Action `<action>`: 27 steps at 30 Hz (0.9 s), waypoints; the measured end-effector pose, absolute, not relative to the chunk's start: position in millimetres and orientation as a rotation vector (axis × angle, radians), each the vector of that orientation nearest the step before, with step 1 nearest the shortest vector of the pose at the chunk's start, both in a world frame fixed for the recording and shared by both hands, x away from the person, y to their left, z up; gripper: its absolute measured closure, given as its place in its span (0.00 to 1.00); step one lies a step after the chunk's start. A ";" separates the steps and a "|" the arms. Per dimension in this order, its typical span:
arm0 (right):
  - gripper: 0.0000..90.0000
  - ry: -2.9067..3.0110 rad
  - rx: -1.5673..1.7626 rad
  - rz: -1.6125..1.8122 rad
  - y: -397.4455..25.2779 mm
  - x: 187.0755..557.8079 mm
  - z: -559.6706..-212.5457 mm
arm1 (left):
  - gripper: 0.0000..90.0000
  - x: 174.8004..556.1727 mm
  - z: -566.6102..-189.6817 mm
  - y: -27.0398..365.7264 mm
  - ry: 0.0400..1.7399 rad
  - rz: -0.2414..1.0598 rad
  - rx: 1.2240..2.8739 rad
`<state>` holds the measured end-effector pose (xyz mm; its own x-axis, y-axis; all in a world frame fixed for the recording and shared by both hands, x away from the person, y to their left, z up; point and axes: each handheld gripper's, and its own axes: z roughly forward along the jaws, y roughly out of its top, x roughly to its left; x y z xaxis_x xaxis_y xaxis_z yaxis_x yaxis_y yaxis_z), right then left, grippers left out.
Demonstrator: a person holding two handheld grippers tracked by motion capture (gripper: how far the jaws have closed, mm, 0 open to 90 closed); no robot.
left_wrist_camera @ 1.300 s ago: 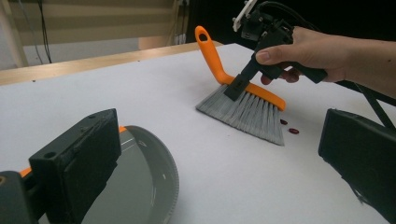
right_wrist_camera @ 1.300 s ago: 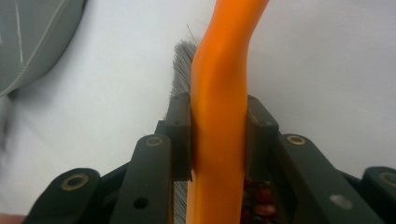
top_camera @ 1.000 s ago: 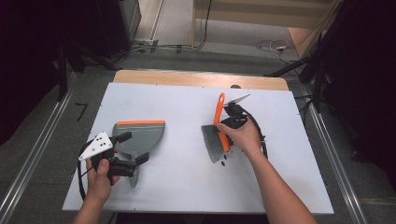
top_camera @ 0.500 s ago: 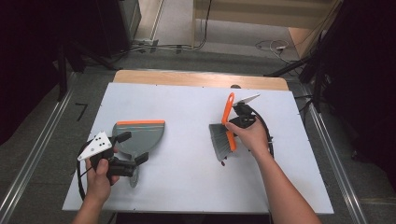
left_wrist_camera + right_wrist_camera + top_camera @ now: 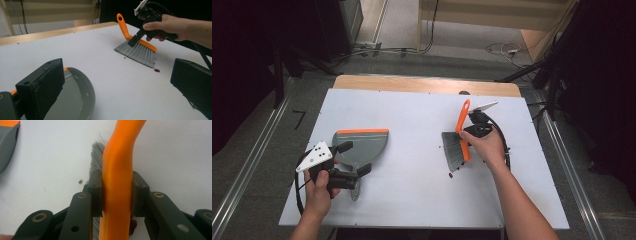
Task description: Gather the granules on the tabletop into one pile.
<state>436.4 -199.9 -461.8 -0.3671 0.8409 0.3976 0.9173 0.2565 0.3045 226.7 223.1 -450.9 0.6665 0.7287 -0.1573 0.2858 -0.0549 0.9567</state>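
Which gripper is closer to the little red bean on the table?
Right. The right gripper clamps the brush just beside the red bean; the left gripper is across the table at the dustpan.

Cables (image 5: 402,50) lie on the floor (image 5: 257,150) beyond the white table (image 5: 412,200).

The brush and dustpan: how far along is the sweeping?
Early on. Done: the right gripper is shut on the brush, bristles down on the table. In hand: the left gripper is at the dustpan, which lies flat well apart from the brush; its jaws stand apart. Left: a red crumb and small specks by the bristles are not yet swept into the pan.
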 end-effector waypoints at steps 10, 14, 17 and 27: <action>0.76 -2.314 -1.607 -0.888 -187.3 430.7 -433.1 | 0.00 228.6 -450.1 222.4 0.842 0.433 1.626; 0.76 -2.327 -1.566 -0.902 -170.4 430.7 -423.2 | 0.00 228.9 -449.6 221.7 0.839 0.432 1.625; 0.76 -2.332 -1.534 -0.879 -153.2 431.6 -426.3 | 0.00 228.8 -449.2 221.2 0.833 0.432 1.627; 0.76 -2.250 -1.611 -0.781 -156.2 444.7 -461.9 | 0.00 228.5 -449.9 224.4 0.840 0.429 1.620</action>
